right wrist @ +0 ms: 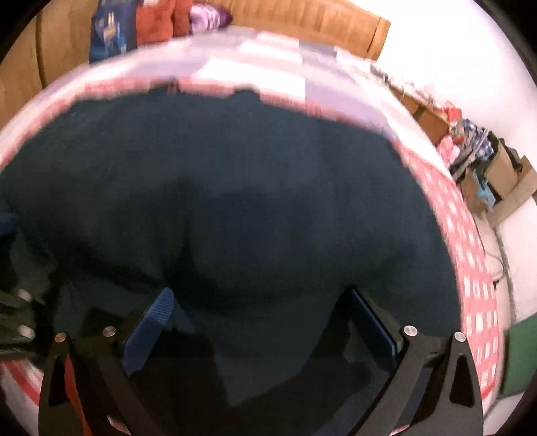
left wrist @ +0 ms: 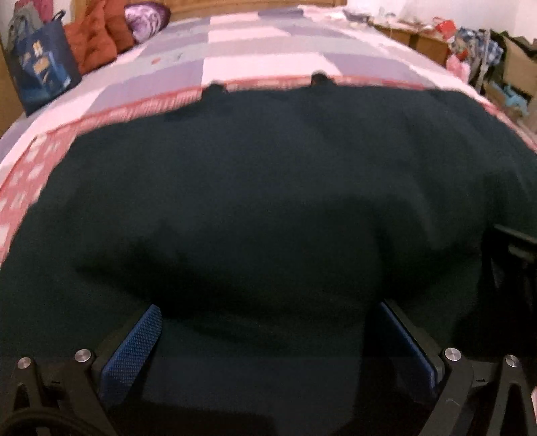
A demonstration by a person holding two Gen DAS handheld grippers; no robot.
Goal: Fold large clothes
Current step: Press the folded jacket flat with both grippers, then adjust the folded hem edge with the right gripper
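Observation:
A large dark green garment lies spread over a bed and fills most of both views; it also shows in the right wrist view. My left gripper is wide open just above the garment's near part, its blue pads far apart with cloth bulging between them. My right gripper is open as well, its blue pads spread over the dark cloth. Neither grips the cloth. The other gripper's black frame shows at the right edge of the left wrist view.
The bed has a pink, lilac and red checked cover and a wooden headboard. A blue bag, orange cushions and a purple pillow sit at its far left. Boxes and clutter line the floor to the right.

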